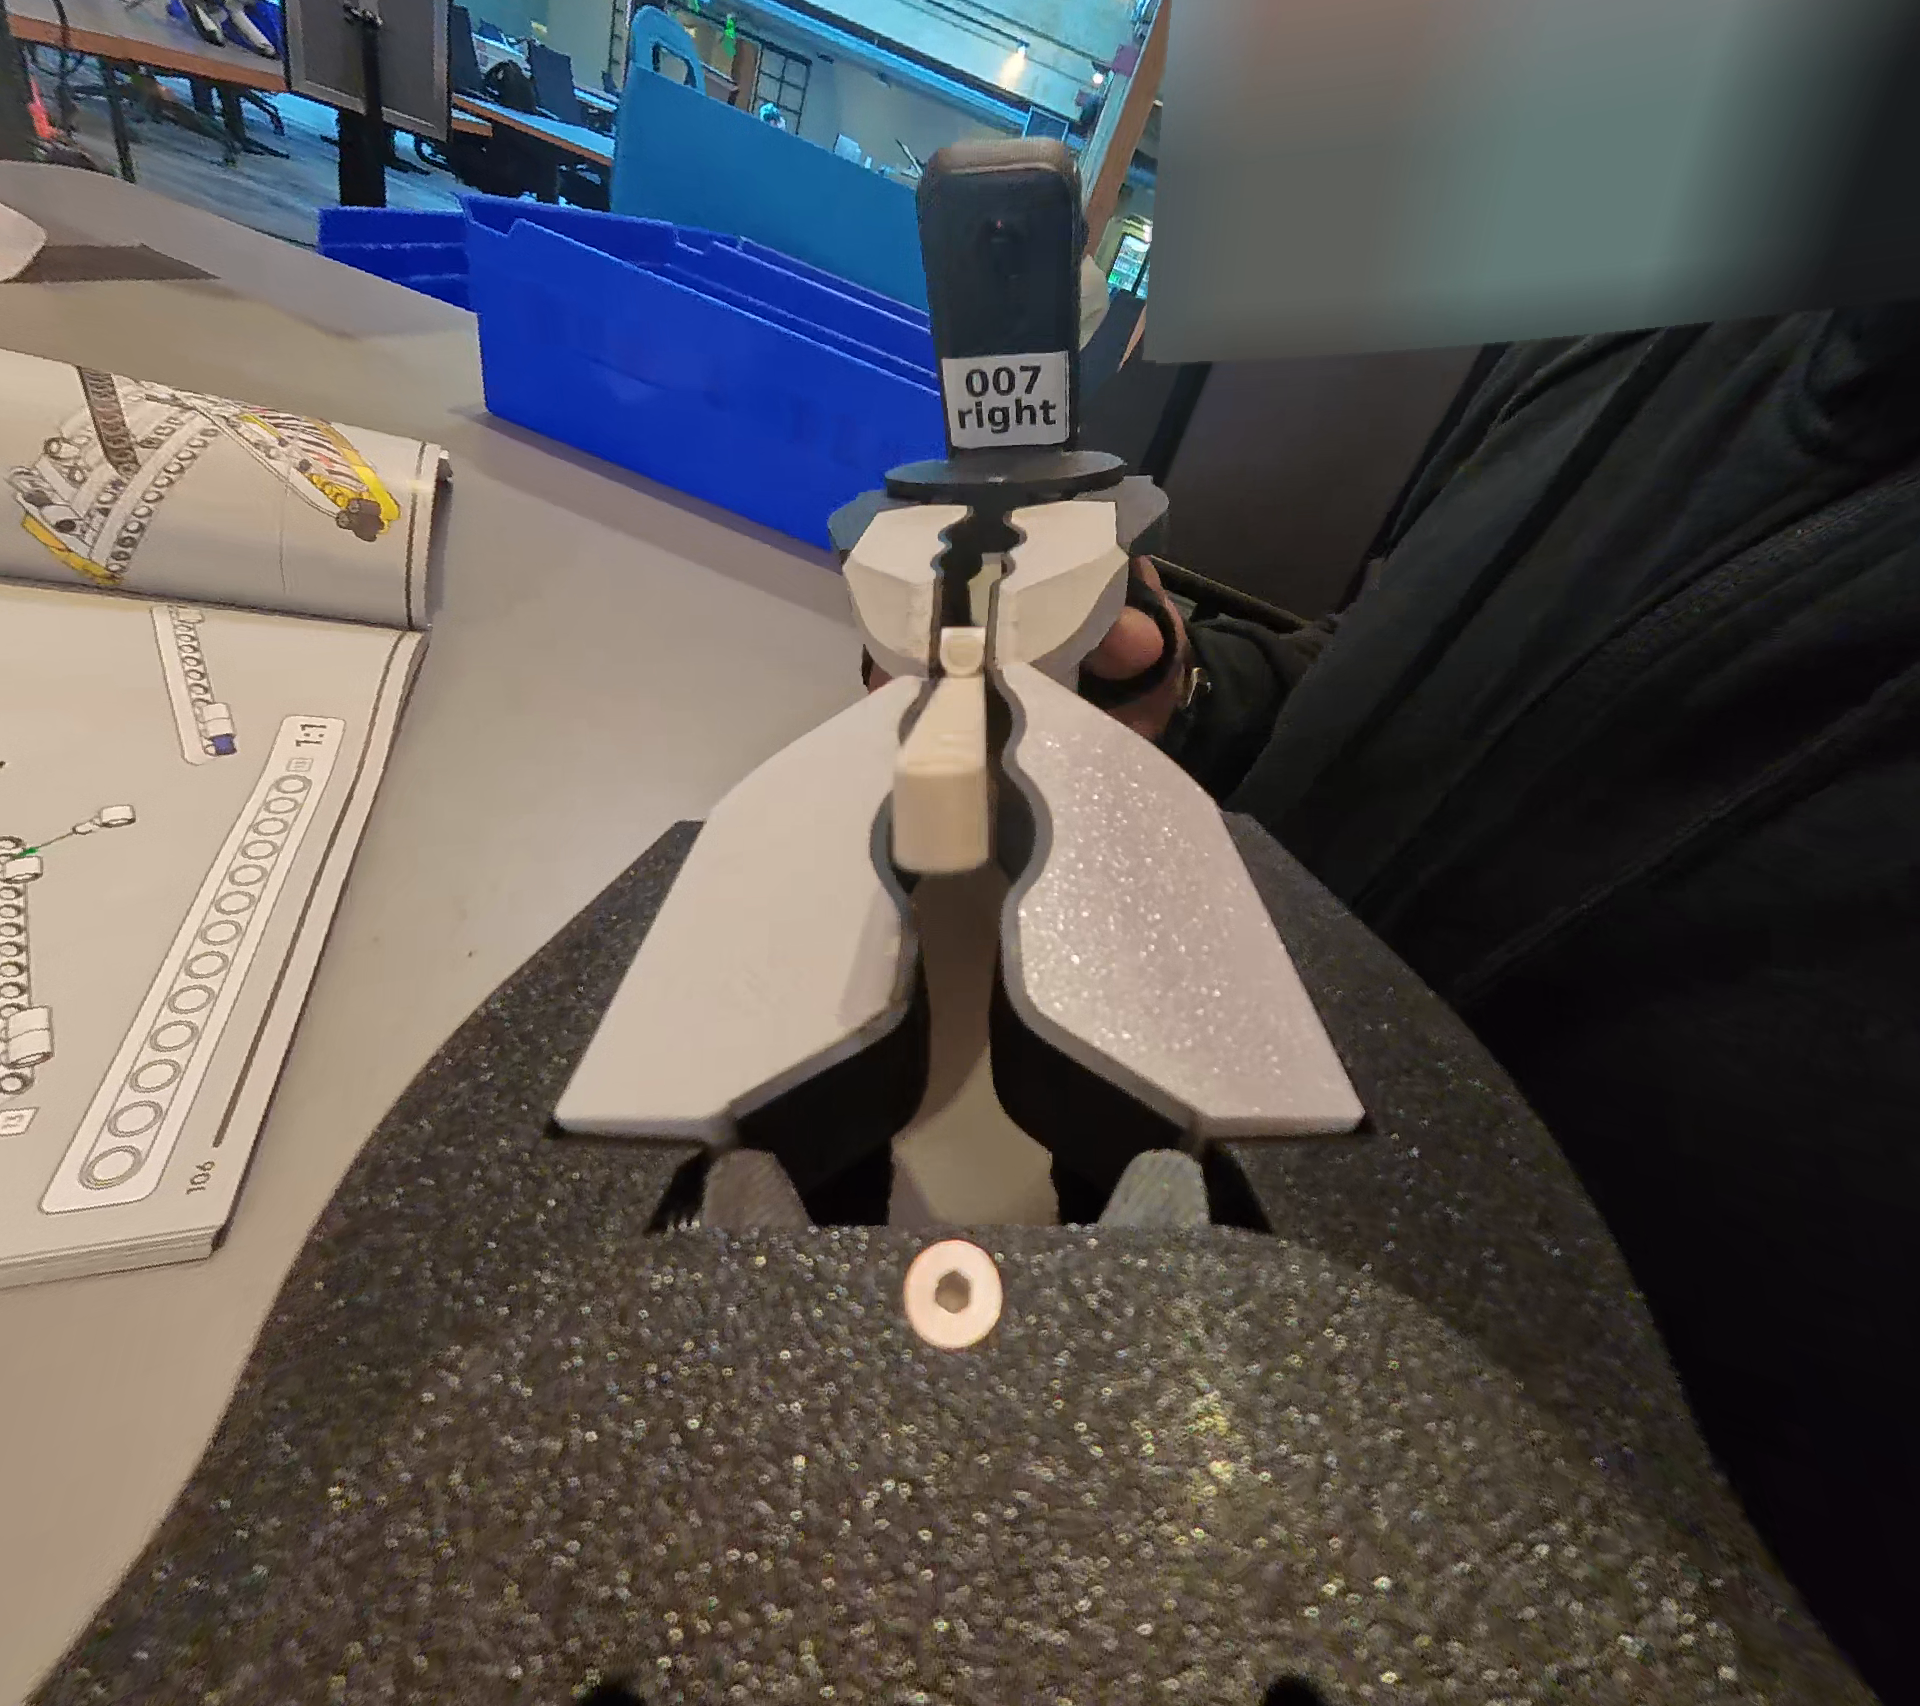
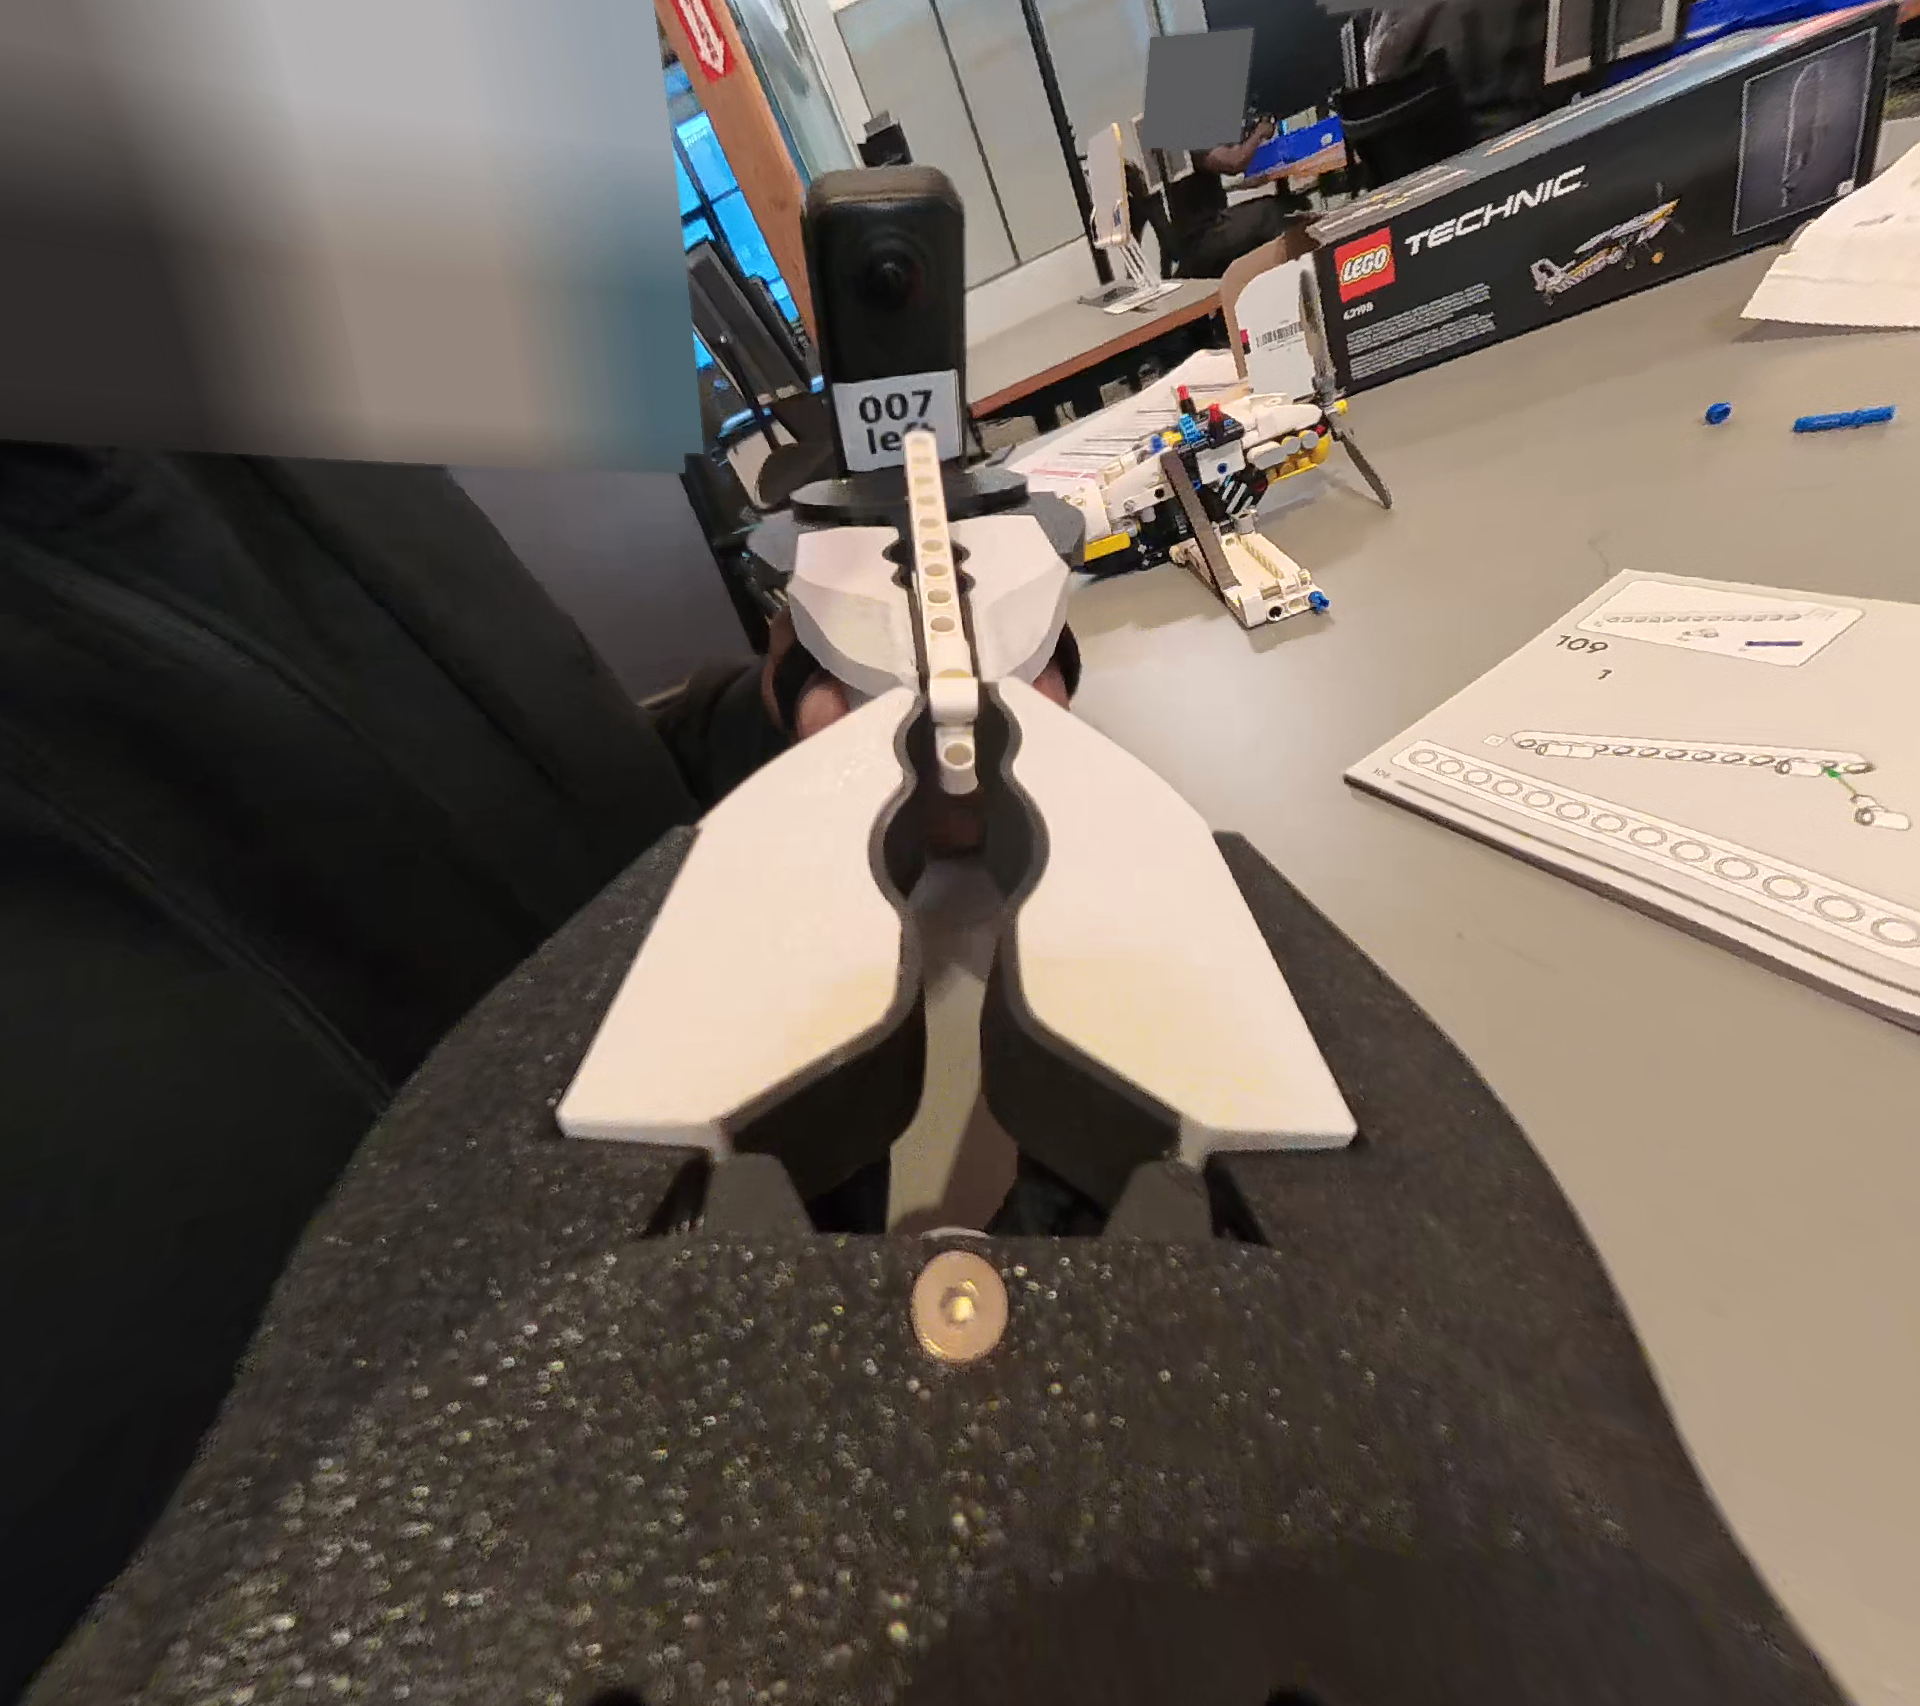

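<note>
A: Start at your left gripper (image 1: 951, 700). What sits between its fingers?

B: A long white beam with holes (image 1: 940, 794). Your left fingers are clenched on it, and it runs lengthwise along the slot between them, one blunt end toward the camera.

A: And your right gripper (image 2: 951, 721)?

B: It faces the left one tip to tip. Its fingers are closed down on a small white connector piece (image 2: 956, 757) with a round hole, and that piece touches the end of the beam (image 2: 935, 576). From the right wrist view the beam's row of holes climbs away toward the left gripper (image 2: 925, 607).

A: So where is the beam, all told?

B: Held above the grey table (image 1: 582, 669), between your two grippers, near the table's edge and your dark jacket (image 1: 1662, 721). The right gripper (image 1: 977, 617) meets the beam's far end in the left wrist view.

A: What lies around you?

B: On your left gripper's side, an open instruction booklet (image 1: 208, 825) lies on the table, with blue bins (image 1: 686, 347) beyond it. On your right gripper's side, another booklet page (image 2: 1662, 773) lies near, a partly built white, black and yellow model aircraft (image 2: 1226, 472) stands farther off, and a black product box (image 2: 1579, 243) behind it. Small blue pieces (image 2: 1829, 418) lie apart to the right.

A: Your hands?

B: A hand (image 1: 1132, 648) shows behind the right gripper.
</note>
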The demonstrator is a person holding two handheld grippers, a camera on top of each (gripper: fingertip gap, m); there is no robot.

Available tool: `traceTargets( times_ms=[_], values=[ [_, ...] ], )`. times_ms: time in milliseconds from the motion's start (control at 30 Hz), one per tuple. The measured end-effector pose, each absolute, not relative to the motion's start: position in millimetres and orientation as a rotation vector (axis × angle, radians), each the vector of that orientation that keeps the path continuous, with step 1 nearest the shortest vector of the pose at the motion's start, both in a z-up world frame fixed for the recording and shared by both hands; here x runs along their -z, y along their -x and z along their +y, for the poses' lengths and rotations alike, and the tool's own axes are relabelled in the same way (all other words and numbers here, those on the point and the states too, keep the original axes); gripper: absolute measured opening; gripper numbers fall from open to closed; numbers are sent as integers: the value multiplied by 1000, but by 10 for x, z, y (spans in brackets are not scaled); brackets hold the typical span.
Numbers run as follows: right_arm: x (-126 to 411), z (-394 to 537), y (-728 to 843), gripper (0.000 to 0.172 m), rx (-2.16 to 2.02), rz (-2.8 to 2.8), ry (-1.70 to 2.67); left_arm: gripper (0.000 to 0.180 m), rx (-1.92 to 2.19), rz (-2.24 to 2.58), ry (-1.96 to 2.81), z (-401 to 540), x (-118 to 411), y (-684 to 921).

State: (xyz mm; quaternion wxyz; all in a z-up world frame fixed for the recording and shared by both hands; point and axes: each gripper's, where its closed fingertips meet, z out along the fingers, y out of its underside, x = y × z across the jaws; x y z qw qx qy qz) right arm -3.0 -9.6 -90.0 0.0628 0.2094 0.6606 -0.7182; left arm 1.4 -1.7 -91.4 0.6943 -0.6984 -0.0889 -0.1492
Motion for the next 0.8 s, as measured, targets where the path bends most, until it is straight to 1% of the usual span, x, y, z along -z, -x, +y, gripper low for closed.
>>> traceTargets(
  times_ms=[433, 567, 700, 800],
  values=[
    [876, -99, 67, 7, 2174, 1887, -731, 9, 358, -216, 1554, -24, 917, 11],
    [871, -92, 64, 7, 2185, 1897, -719, 10, 380, -214, 1564, -17, 925, 1],
    [885, -81, 38, 7, 2206, 2052, -610, 10, 413, -207, 1582, -6, 946, -24],
    [889, -63, 59, 6, 2191, 2026, -615, 10, 456, -223, 1592, 9, 960, -12]
  ],
)
